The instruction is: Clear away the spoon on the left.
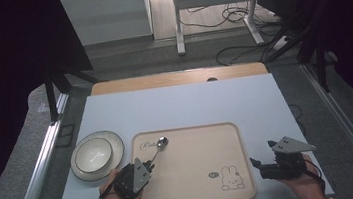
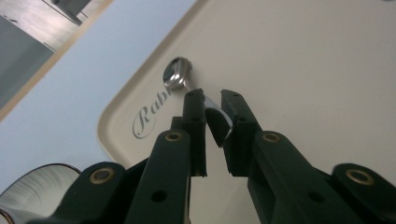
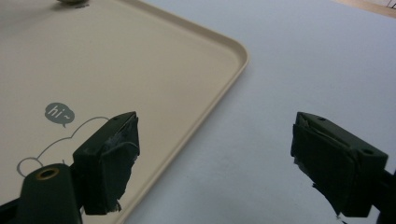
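A metal spoon (image 1: 161,142) lies on the beige tray (image 1: 195,147), its bowl by the printed lettering at the tray's near-left corner. My left gripper (image 1: 147,164) is at the tray's left front, shut on the spoon's handle (image 2: 218,117), with the spoon's bowl (image 2: 177,74) just beyond the fingertips. My right gripper (image 1: 261,153) is held past the tray's right rim near the table's front edge. In the right gripper view it (image 3: 217,133) stands wide open over the tray's rim (image 3: 233,65) and the table, with nothing between its fingers.
A white bowl on a dark-rimmed plate (image 1: 82,168) stands left of the tray, and its rim (image 2: 42,184) sits close beside my left gripper. A rabbit drawing (image 1: 232,178) marks the tray's front right. The pale blue table (image 1: 180,106) extends behind the tray.
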Tool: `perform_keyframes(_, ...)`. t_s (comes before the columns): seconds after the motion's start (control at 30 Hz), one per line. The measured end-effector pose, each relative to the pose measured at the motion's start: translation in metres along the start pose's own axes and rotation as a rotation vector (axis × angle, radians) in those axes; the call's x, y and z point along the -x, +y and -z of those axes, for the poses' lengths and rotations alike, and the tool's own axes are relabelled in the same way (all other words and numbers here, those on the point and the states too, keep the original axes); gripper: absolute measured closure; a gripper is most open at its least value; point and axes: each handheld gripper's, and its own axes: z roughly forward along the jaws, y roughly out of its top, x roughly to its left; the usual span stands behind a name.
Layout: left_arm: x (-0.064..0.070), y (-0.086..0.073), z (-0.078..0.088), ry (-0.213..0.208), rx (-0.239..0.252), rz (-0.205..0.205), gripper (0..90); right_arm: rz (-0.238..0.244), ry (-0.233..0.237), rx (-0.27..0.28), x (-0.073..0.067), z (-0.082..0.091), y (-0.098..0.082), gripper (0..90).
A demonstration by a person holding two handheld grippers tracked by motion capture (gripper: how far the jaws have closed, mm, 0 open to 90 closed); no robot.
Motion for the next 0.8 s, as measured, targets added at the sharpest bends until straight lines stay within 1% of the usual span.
perform_keyframes(0.03, 0.0, -0.001, -0.001, -0.012, -0.011, -0.002, 80.4, -0.001, 0.0, -0.001, 0.0, 0.0, 0.0, 15.9)
perform_keyframes(0.07, 0.001, -0.002, -0.004, -0.038, -0.033, 0.001, 77.7, 0.0, 0.0, -0.004, 0.0, 0.0, 0.0, 15.9)
perform_keyframes(0.1, 0.001, -0.002, -0.004, -0.038, -0.033, 0.001, 76.3, 0.0, 0.0, -0.004, 0.0, 0.0, 0.0, 15.9)
perform_keyframes(0.13, 0.002, -0.003, -0.006, -0.049, -0.045, 0.003, 76.3, 0.001, 0.0, -0.004, 0.001, 0.0, 0.0, 15.8)
perform_keyframes(0.17, 0.003, -0.004, -0.007, -0.057, -0.058, -0.004, 76.0, 0.002, 0.001, -0.006, 0.001, 0.0, -0.001, 15.9)
perform_keyframes(0.2, 0.004, -0.005, -0.01, -0.075, -0.078, -0.003, 74.5, 0.0, 0.003, -0.005, 0.0, -0.001, -0.001, 15.9)
perform_keyframes(0.23, 0.004, -0.005, -0.011, -0.083, -0.085, -0.003, 74.0, 0.0, 0.004, -0.005, 0.0, -0.001, -0.001, 15.9)
perform_keyframes(0.27, 0.004, -0.005, -0.011, -0.083, -0.085, -0.003, 73.2, 0.002, 0.005, -0.006, 0.0, -0.001, -0.001, 15.9)
perform_keyframes(0.3, 0.004, -0.005, -0.013, -0.101, -0.097, 0.0, 72.2, 0.002, 0.005, -0.007, 0.0, -0.001, -0.001, 15.8)
perform_keyframes(0.37, 0.004, -0.005, -0.013, -0.104, -0.1, 0.002, 71.4, 0.002, 0.005, -0.008, 0.0, -0.001, -0.001, 15.8)
perform_keyframes(0.43, 0.003, -0.006, -0.016, -0.136, -0.119, 0.015, 68.9, 0.002, 0.005, -0.009, 0.0, -0.001, -0.001, 15.8)
perform_keyframes(0.47, 0.003, -0.007, -0.018, -0.16, -0.132, 0.031, 66.3, 0.002, 0.005, -0.01, 0.0, -0.002, -0.001, 15.9)
perform_keyframes(0.5, 0.003, -0.008, -0.02, -0.171, -0.147, 0.041, 62.5, 0.003, 0.005, -0.011, 0.0, -0.002, -0.001, 15.8)
perform_keyframes(0.57, 0.002, -0.009, -0.021, -0.174, -0.153, 0.046, 54.2, 0.003, 0.005, -0.011, 0.0, -0.002, -0.001, 15.9)
perform_keyframes(0.6, -0.002, -0.008, -0.02, -0.176, -0.15, 0.068, 49.2, 0.0, 0.008, -0.01, 0.0, -0.001, -0.001, 15.9)
perform_keyframes(0.67, -0.007, -0.008, -0.019, -0.182, -0.134, 0.114, 36.8, -0.006, 0.009, -0.01, 0.001, -0.001, -0.001, 15.8)
perform_keyframes(0.7, -0.009, -0.009, -0.018, -0.182, -0.129, 0.137, 31.9, -0.007, 0.012, -0.009, 0.001, -0.001, -0.001, 15.8)
perform_keyframes(0.73, -0.009, -0.009, -0.018, -0.182, -0.129, 0.137, 29.4, -0.007, 0.012, -0.009, 0.001, -0.001, -0.001, 15.8)
perform_keyframes(0.77, -0.011, -0.01, -0.017, -0.176, -0.13, 0.149, 27.4, -0.01, 0.014, -0.007, 0.001, -0.001, -0.001, 15.8)
perform_keyframes(0.8, -0.011, -0.01, -0.017, -0.176, -0.13, 0.149, 26.4, -0.01, 0.014, -0.007, 0.001, -0.001, -0.001, 15.8)
